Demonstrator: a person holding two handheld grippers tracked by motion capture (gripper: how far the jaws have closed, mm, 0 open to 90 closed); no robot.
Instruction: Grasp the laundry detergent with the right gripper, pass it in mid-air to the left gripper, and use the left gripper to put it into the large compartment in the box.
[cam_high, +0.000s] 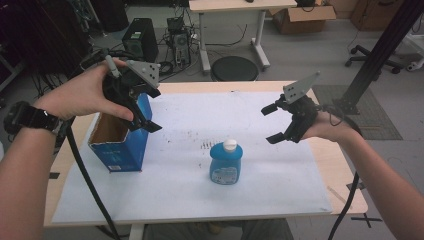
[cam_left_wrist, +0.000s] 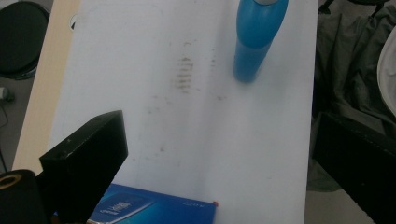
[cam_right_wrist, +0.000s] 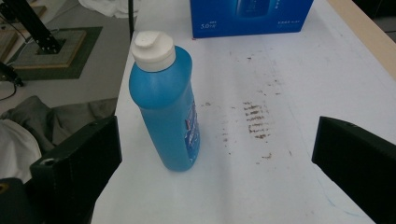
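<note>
A blue bottle (cam_high: 226, 162) with a white cap stands upright near the middle of the white table sheet (cam_high: 190, 195). An open-topped blue cardboard box (cam_high: 119, 142) stands at the sheet's left edge. My left gripper (cam_high: 152, 110) hovers open above the box's right rim, holding nothing. My right gripper (cam_high: 270, 125) hangs open over the right side, up and right of the bottle. In the left gripper view the bottle (cam_left_wrist: 257, 37) is far ahead and the box (cam_left_wrist: 154, 207) lies just below the jaws. The right gripper view has the bottle (cam_right_wrist: 166, 107) close ahead at left and the box (cam_right_wrist: 252, 16) beyond.
Brown smudges (cam_high: 206, 145) mark the sheet behind the bottle. Beyond the table stand a computer tower (cam_high: 140, 39), a round black stool (cam_high: 234, 68) and a second table (cam_high: 235, 6). A black pole (cam_high: 380, 50) rises at the right. Wooden table edges (cam_high: 345, 185) frame the sheet.
</note>
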